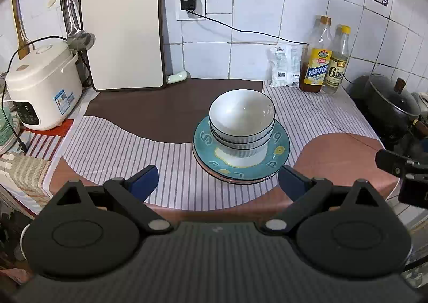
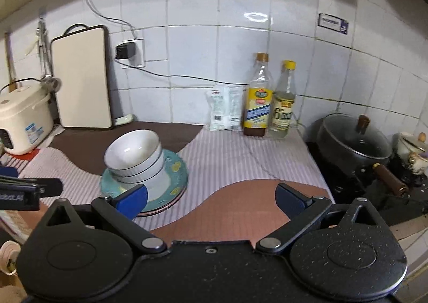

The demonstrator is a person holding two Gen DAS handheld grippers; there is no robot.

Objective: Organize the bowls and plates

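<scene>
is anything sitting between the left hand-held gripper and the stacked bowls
Nothing visible does. The left hand-held gripper is open and faces the stacked bowls on the teal plate; only bare striped mat and the plate's near rim lie between them.

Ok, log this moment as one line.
left gripper: open, empty | right gripper: open, empty | bowls: stacked on plates | stage: stack done
</scene>
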